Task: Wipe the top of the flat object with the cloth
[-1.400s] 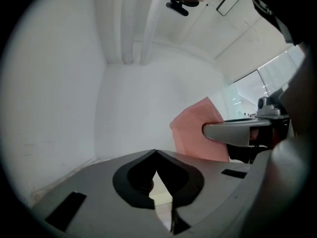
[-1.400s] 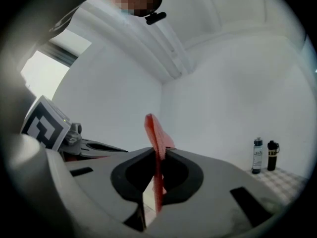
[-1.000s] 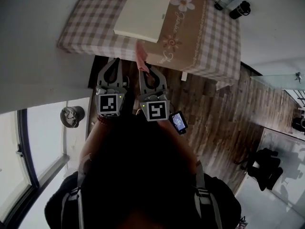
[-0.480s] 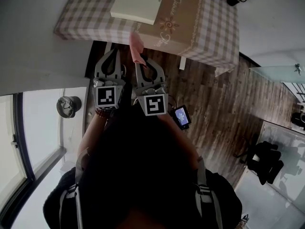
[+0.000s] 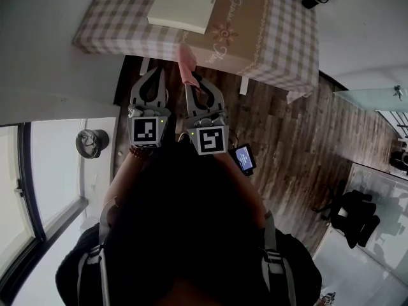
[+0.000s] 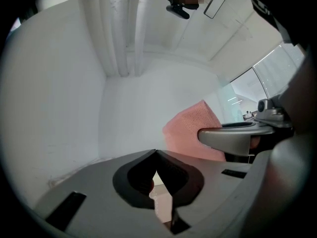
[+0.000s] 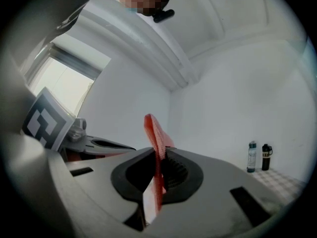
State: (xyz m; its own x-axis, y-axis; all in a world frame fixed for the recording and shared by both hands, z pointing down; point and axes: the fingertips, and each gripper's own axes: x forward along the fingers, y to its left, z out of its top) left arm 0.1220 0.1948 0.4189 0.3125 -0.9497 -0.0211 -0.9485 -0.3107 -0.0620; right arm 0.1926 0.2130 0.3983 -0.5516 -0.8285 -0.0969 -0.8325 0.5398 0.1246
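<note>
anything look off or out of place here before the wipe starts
Nothing stands out. The flat object lies flat on the checked table, the pink cloth is pinched in the right claw, not on the object yet, and the left claw is shut and empty.

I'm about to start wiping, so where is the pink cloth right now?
In the head view the pink cloth is clamped in the right gripper, held up by the near edge of the checked table.

Your cloth (image 6: 190,133) was pink woven fabric, rough and matt. Your left gripper (image 6: 156,154) and right gripper (image 7: 159,155) looked like smooth, dull grey plastic. The table cover (image 5: 115,24) was soft checked fabric. The flat object (image 5: 182,5) looked smooth and matt. The floor (image 5: 287,126) was dark wood planks.
</note>
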